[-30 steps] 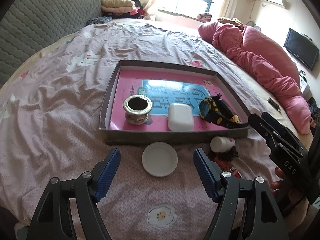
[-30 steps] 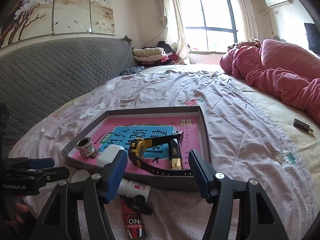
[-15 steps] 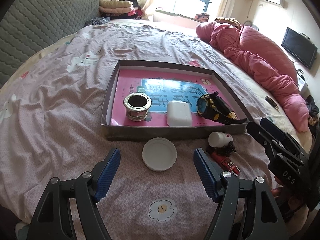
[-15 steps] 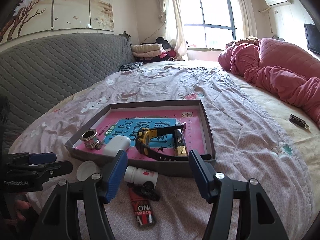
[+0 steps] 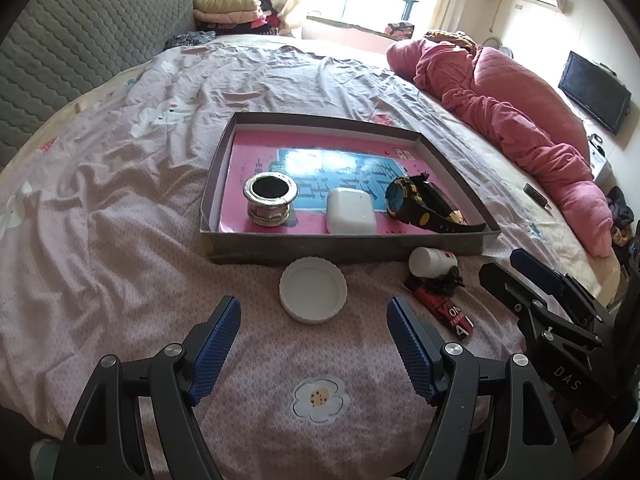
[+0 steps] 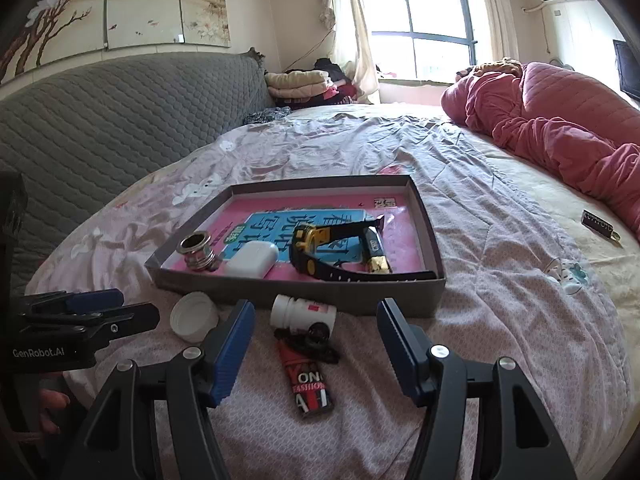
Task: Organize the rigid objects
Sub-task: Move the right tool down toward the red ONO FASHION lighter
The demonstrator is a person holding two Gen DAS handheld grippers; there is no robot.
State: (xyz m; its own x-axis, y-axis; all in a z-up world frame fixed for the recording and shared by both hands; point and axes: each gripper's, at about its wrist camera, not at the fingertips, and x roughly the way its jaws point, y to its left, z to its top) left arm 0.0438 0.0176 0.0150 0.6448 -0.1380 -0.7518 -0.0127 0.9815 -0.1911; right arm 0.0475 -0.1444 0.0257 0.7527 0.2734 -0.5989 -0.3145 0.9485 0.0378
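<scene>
Left wrist: left gripper (image 5: 314, 322) fingers spread by white lid (image 5: 313, 290); right gripper (image 6: 316, 322) spread too.

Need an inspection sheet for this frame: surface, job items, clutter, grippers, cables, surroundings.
Surface: bed sheet, pinkish, wrinkled, flower prints.
Job's things: shallow box holds metal ring fitting, white case and black-yellow watch. Outside, along its near wall: white lid, white bottle on its side, red tube, small black part on the tube.
Clutter: small dark item on the sheet, far right.
Grippers: left hand-held gripper open, empty, lid ahead of it; right hand-held gripper open, empty, over the tube.
Cables: nothing seen.
Surroundings: pink quilt, grey headboard, window, TV.
</scene>
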